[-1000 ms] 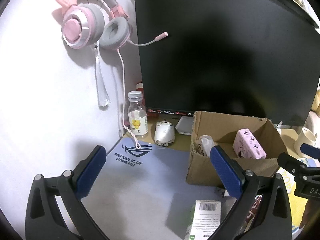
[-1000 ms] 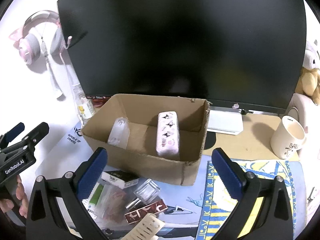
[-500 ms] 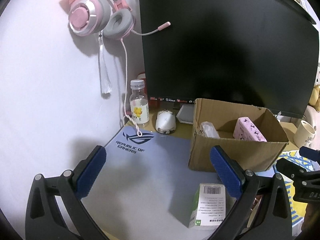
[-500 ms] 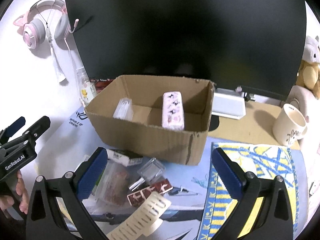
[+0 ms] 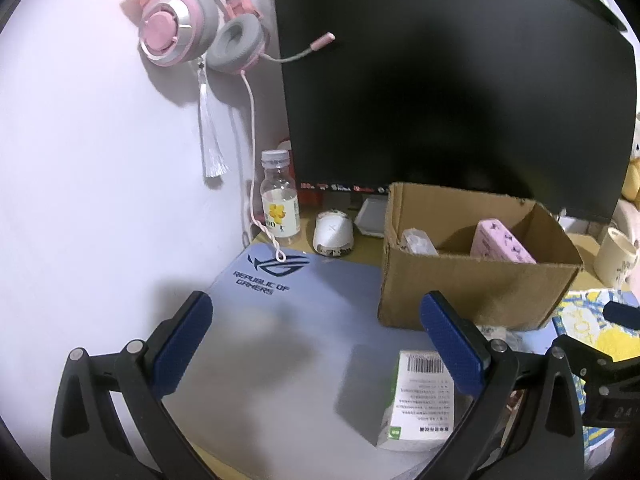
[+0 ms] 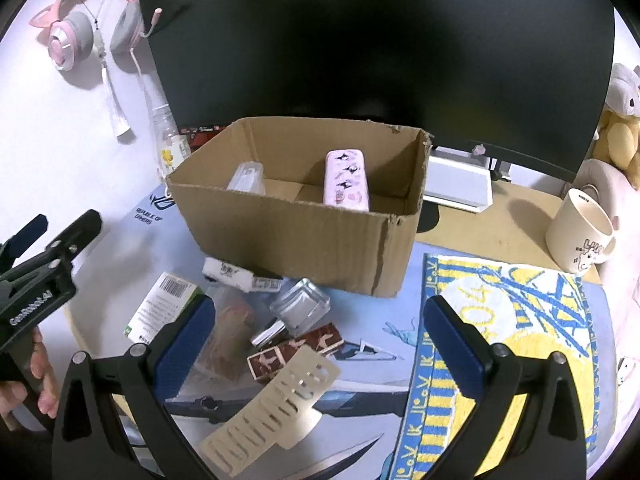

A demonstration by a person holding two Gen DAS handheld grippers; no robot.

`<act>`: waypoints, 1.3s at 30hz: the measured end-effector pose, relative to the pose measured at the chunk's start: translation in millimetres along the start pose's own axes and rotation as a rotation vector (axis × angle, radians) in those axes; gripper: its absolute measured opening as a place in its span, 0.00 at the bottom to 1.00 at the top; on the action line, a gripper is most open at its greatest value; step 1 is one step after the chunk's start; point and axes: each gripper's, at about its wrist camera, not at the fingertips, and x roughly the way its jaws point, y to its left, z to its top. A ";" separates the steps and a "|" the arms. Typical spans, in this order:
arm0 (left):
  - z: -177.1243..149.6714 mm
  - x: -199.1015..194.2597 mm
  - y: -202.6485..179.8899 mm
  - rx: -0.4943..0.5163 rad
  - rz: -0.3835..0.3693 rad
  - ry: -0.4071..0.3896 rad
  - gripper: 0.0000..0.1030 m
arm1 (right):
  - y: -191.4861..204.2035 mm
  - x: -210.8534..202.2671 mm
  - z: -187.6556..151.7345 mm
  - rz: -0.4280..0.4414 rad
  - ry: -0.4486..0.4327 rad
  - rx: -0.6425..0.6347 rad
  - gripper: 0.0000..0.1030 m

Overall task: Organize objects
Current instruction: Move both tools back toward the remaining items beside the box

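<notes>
Cardboard box [image 6: 304,232] sits in the middle of the desk, at about 12 o'clock from the right claw [image 6: 316,344], right in front of the big black screen [image 6: 360,40]. It is the biggest thing to fill, and its top is open so small things can be dropped in. Two things already lie inside it: a pink case [image 6: 346,184] that leans on the far side, and a clear plastic packet [image 6: 246,178] at the left end. I think the box is the home for the loose things. At 6 o'clock from the box, a little heap waits on the desk mat [image 6: 360,360]: a white and green carton [image 6: 160,308], a cream comb-like clip [image 6: 272,400], a clear square bottle [image 6: 300,306], a dark red pack [image 6: 296,354] and a small white box [image 6: 236,276]. They lie close to the box, so the trip is short. The right claw hangs just above this heap, wide open, with nothing in it, ready to pick one up. The left claw [image 5: 316,344] is wide open too and holds nothing; it hovers over the bare grey mat [image 5: 280,320], with the carton at its 4 o'clock.
</notes>
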 end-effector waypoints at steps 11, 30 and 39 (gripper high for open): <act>-14.9 0.3 -15.7 0.027 -0.024 0.044 1.00 | -4.8 1.6 -17.4 0.012 0.031 -0.016 1.00; -33.4 28.3 -25.5 0.049 -0.082 0.138 1.00 | 1.6 32.6 -30.1 -0.017 0.196 -0.013 1.00; -40.0 37.1 -30.0 0.065 -0.121 0.194 1.00 | 9.9 38.8 -36.5 -0.052 0.232 -0.063 1.00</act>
